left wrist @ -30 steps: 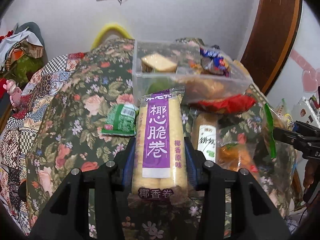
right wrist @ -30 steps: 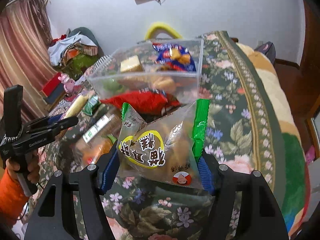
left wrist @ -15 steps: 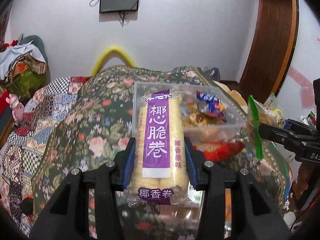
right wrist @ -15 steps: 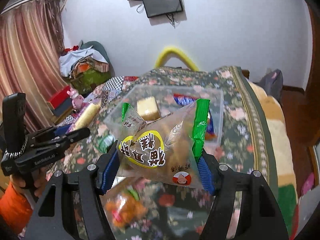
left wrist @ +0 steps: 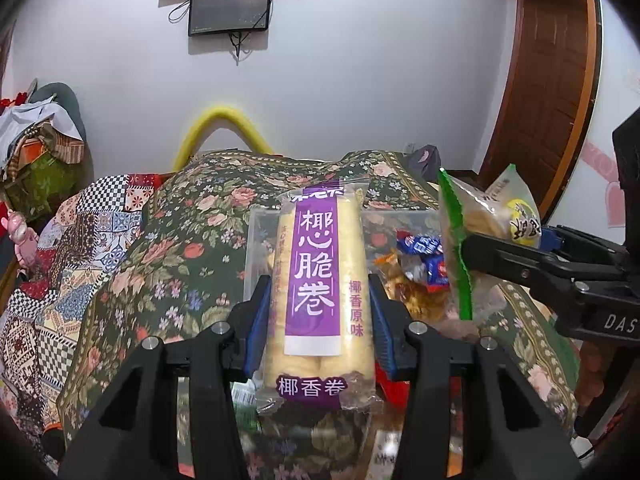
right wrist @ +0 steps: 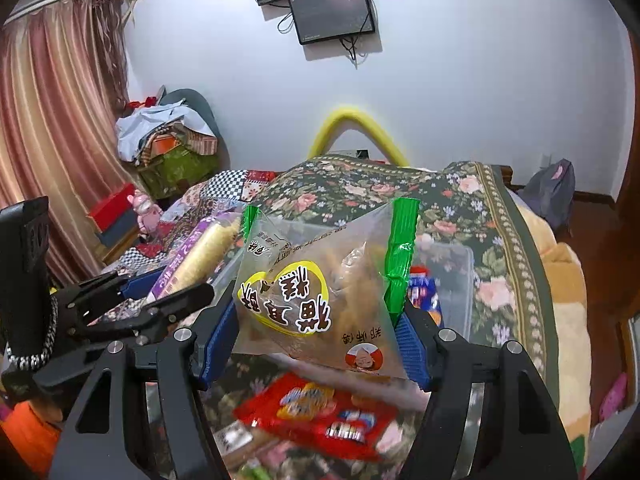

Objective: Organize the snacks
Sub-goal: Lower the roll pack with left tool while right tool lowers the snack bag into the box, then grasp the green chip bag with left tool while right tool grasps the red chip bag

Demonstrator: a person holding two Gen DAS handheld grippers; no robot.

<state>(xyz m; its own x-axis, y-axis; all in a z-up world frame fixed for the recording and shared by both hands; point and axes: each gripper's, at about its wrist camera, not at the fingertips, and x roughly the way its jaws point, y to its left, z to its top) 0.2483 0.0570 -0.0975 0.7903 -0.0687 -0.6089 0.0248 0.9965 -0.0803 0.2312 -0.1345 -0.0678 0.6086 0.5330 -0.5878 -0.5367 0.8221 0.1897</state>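
Note:
My left gripper [left wrist: 318, 320] is shut on a long coconut roll pack [left wrist: 320, 280] with a purple label, held upright above the near edge of the clear plastic bin [left wrist: 260, 240]. My right gripper [right wrist: 316, 344] is shut on a clear snack bag with green edges [right wrist: 320, 296], held in the air near the bin [right wrist: 460, 280]. The bag also shows in the left wrist view [left wrist: 480, 220], and the roll pack in the right wrist view [right wrist: 200, 256]. The bin holds blue-wrapped candies [left wrist: 428, 260] and other snacks.
The bin sits on a floral bedspread [left wrist: 180, 248]. A red snack pack [right wrist: 320, 416] and other packets lie on the bed below my grippers. A yellow arch [left wrist: 224, 124] stands at the bed's far end; piled clothes [right wrist: 168, 136] are at left. A door [left wrist: 552, 80] is at right.
Both grippers have risen and moved forward toward the bin with their snacks held. The loose packets on the bed have dropped low in both views.

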